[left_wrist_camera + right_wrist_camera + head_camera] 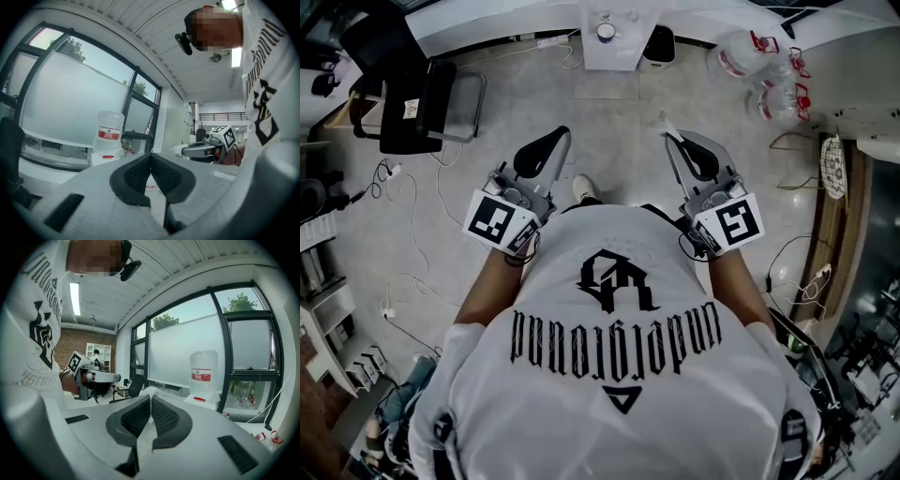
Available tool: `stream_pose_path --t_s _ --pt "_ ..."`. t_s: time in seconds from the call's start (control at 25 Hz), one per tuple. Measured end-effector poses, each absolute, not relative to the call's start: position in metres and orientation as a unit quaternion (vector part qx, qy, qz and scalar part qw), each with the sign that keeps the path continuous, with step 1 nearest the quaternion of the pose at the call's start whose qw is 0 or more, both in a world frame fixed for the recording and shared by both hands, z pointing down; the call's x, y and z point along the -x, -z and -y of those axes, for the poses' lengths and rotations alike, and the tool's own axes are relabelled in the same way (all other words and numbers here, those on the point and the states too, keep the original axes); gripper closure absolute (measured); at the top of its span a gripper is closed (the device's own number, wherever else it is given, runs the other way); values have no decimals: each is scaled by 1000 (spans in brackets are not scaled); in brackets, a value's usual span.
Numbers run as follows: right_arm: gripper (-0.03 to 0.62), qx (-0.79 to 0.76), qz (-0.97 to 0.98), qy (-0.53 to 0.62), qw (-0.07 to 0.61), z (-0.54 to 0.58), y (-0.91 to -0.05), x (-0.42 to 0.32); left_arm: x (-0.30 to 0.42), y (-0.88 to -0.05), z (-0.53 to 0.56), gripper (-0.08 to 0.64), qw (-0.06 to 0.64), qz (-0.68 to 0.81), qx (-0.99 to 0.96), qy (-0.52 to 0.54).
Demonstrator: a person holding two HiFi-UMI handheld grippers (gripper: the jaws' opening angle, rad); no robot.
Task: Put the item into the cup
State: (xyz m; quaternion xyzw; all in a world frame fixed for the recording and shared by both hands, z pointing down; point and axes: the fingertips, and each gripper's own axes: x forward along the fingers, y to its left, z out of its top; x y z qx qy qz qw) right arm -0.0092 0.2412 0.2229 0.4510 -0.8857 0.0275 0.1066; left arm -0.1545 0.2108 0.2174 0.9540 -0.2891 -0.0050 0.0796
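Observation:
No cup and no item to go into it shows in any view. In the head view the person holds both grippers at chest height over the floor, pointing forward. The left gripper [549, 142] has its dark pads pressed together with nothing between them, and its own view shows its tips [150, 158] meeting. The right gripper [673, 139] is also shut and empty, tips [150, 401] touching in its own view. Each gripper appears in the other's view: the right gripper [199, 149], the left gripper [96, 377].
A black chair [417, 98] stands at the far left. A white stand [614, 37] is straight ahead, with empty water jugs [764, 70] on the floor to the right. Cables [412, 234] trail over the grey floor. A large water jug [203, 373] stands by the window.

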Motion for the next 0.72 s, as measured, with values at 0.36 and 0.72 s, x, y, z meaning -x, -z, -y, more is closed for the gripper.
stream_pose_path --t_s 0.36,0.72 --pt "577 -448 885 -33 122 -213 -228 22 172 -226 -179 545 93 293 -951 3" --pt "577 -430 895 -32 111 -176 -231 -7 148 -227 -155 545 89 315 -945 -13"
